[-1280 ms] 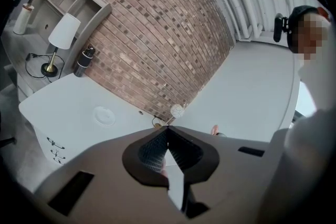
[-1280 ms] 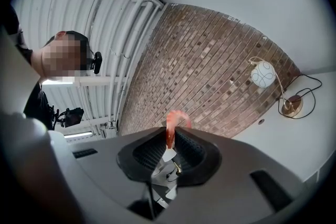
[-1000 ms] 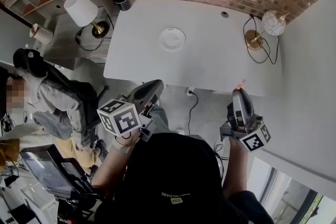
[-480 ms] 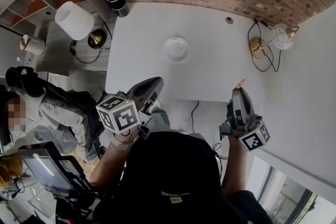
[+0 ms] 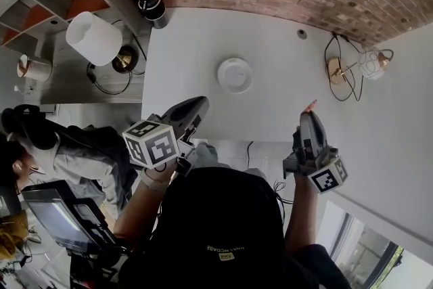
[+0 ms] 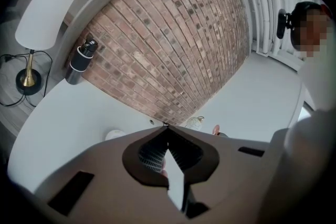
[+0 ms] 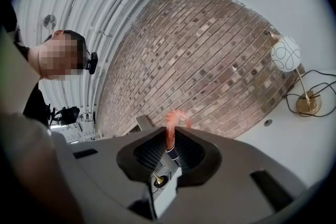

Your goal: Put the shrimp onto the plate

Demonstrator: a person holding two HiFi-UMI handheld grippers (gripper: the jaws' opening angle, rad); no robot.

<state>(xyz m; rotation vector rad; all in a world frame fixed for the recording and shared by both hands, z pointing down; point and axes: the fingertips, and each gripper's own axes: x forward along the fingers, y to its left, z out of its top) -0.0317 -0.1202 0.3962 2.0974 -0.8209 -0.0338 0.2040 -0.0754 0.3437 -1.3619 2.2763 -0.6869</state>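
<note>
The pink shrimp (image 5: 310,105) sticks out of the tips of my right gripper (image 5: 308,114), which is shut on it, over the near edge of the white table (image 5: 270,98). In the right gripper view the shrimp (image 7: 172,122) rises curled from between the jaws of that gripper (image 7: 170,134). The small white plate (image 5: 235,74) sits empty near the table's middle, left of and beyond the shrimp. My left gripper (image 5: 199,103) is shut and holds nothing, just inside the near edge, short of the plate. In the left gripper view the plate (image 6: 114,135) peeks over the shut jaws.
A brick wall runs behind the table. A black thermos (image 5: 152,5) stands at the far left corner. A globe lamp (image 5: 374,63) with a brass base and black cable is at the far right. A white shade lamp (image 5: 93,38) stands on a side shelf on the left. A person (image 5: 27,145) sits at the left.
The table and plate have come nearer in the head view. Both gripper tips now reach over the table's near edge. The right gripper still holds the shrimp.
</note>
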